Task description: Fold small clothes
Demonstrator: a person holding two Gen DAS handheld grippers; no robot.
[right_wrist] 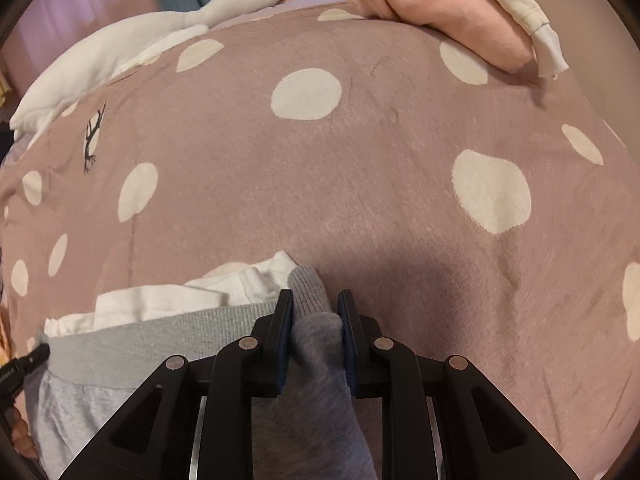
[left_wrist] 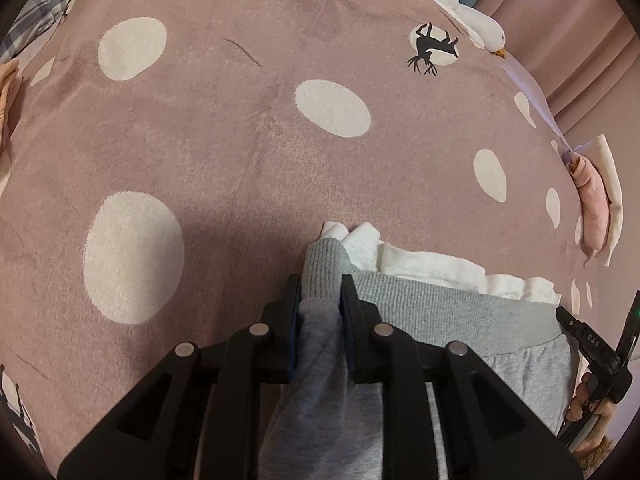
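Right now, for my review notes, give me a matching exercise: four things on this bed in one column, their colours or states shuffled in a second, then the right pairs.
Things:
1. ribbed waistband of the grey garment
2. plush goose toy
3. folded pink garment
4. velvety bed cover

States:
A. mauve with white dots
B. pinched at both ends by grippers
C. white with an orange beak
D. lying under a cream garment

Pairs: 1-B, 2-C, 3-D, 4-A

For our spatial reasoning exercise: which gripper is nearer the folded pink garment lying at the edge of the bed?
Right. The right gripper holds the grey garment's corner on the pink garment's side; the left gripper holds the opposite corner, farther away.
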